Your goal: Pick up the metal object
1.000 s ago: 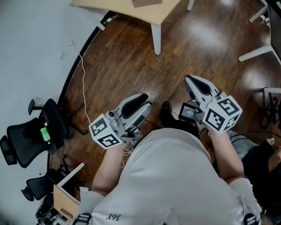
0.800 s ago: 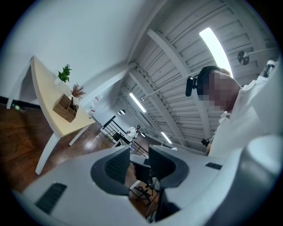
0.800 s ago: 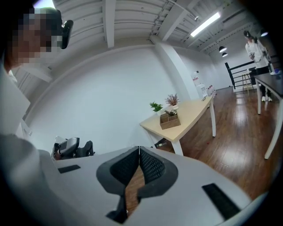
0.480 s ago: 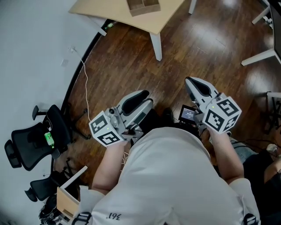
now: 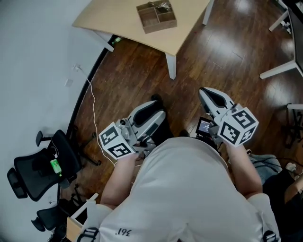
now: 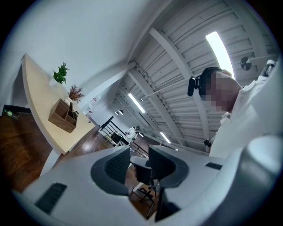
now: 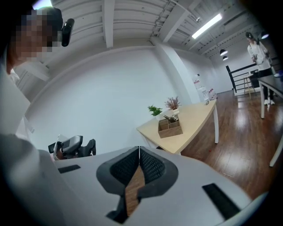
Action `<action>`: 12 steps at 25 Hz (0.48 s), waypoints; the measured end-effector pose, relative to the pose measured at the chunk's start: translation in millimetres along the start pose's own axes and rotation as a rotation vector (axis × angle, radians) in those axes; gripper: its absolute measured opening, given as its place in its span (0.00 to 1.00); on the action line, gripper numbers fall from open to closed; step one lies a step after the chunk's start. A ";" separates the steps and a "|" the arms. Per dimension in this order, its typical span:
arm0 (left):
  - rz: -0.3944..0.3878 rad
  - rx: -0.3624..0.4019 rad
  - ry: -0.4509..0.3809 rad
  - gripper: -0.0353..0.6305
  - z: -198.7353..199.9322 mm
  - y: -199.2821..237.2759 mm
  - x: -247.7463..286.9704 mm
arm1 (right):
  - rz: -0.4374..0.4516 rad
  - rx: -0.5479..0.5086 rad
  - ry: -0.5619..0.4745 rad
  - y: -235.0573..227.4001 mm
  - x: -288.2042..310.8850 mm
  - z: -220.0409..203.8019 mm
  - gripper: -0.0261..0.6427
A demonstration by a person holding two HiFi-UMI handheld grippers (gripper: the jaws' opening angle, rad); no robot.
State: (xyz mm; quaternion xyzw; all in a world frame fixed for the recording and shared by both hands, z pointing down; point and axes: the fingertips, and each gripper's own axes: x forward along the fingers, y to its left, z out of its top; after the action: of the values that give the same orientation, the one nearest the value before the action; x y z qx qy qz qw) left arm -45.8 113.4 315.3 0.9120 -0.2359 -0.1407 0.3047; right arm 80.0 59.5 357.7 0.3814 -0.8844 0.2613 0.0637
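Wooden box [image 5: 156, 18] on desk [image 5: 120, 21], metal object [image 5: 163, 5] in one compartment, well apart from left gripper [image 6: 139, 155], jaws apart and empty, and from right gripper [image 7: 139, 152], jaws together, nothing between.

On my white shirt [image 5: 180, 189], low at the near left, a small print [image 5: 123, 233] reads "361" with a degree ring, seen upside down. The lit screen [image 5: 205, 126] on my right gripper [image 5: 211, 96] is too small to read.
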 end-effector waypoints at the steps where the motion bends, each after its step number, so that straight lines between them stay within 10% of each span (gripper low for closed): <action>1: -0.006 -0.001 0.004 0.22 8.7 12.2 1.9 | -0.006 0.005 0.000 -3.8 11.8 4.5 0.04; 12: -0.077 -0.021 0.050 0.22 116.5 135.0 28.0 | -0.070 0.023 0.029 -33.8 141.2 69.7 0.04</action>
State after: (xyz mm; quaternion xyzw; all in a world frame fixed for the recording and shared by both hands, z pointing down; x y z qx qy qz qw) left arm -115.2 -52.9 305.9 0.9204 -0.1912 -0.1320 0.3145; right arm 11.0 -86.1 356.2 0.4091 -0.8663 0.2748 0.0813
